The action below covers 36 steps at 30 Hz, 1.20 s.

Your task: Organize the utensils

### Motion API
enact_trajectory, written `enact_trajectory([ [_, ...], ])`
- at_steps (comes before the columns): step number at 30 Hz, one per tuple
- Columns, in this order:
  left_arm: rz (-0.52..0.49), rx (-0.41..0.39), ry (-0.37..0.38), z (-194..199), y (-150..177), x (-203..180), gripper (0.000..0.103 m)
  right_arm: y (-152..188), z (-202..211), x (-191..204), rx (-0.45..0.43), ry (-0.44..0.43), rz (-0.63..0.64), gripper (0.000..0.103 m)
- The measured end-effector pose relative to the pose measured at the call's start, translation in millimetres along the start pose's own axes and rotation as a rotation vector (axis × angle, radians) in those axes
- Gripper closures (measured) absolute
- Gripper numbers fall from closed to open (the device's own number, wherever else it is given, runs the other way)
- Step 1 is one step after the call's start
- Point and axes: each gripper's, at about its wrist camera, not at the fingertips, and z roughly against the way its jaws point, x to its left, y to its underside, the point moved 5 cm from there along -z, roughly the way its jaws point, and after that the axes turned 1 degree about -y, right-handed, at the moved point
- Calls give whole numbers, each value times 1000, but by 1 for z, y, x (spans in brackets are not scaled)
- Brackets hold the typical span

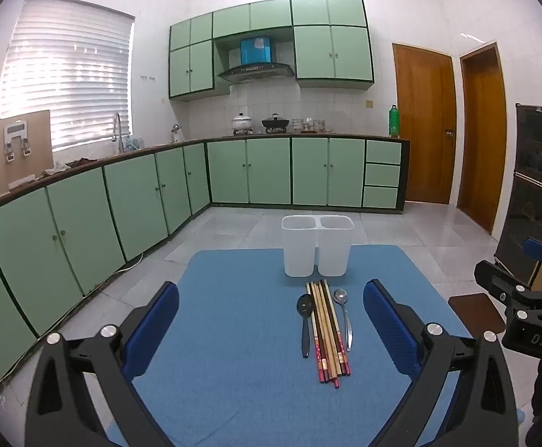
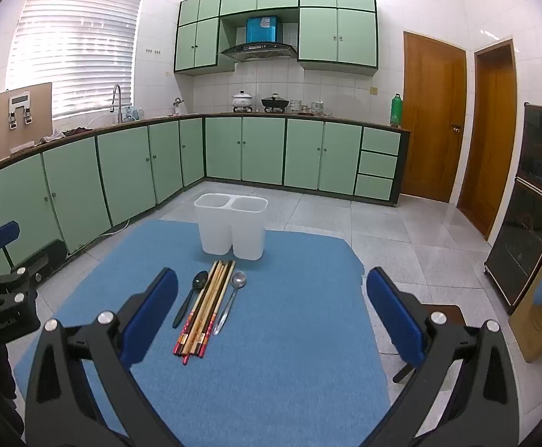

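Observation:
On the blue mat (image 1: 233,372) (image 2: 289,354) lies a row of utensils: a black spoon (image 1: 303,320) (image 2: 191,296), a bundle of several chopsticks (image 1: 328,331) (image 2: 207,305) and a steel spoon (image 1: 343,313) (image 2: 232,300). Behind them stands a white two-compartment holder (image 1: 317,246) (image 2: 232,225), both compartments looking empty. My left gripper (image 1: 271,320) hovers open over the mat, utensils lying ahead between its blue pads. My right gripper (image 2: 271,305) is also open, with the utensils just inside its left pad. Neither touches anything.
The mat's table stands in a kitchen with green cabinets (image 1: 122,201) along the left and back. A brown stool (image 1: 475,313) sits right of the table, and a dark glass cabinet (image 2: 531,205) stands at far right. Each view shows the other gripper at its edge.

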Motion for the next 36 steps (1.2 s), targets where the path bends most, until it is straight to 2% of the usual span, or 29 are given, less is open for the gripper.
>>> enact_trajectory([
  [17,-1,5,-2,-3,7,-4,6,1,-3,-3,0,1,-5,5],
  [36,6,-1,-6,0,-1,-2,6,1,-3,-3,-1,3,-11,5],
])
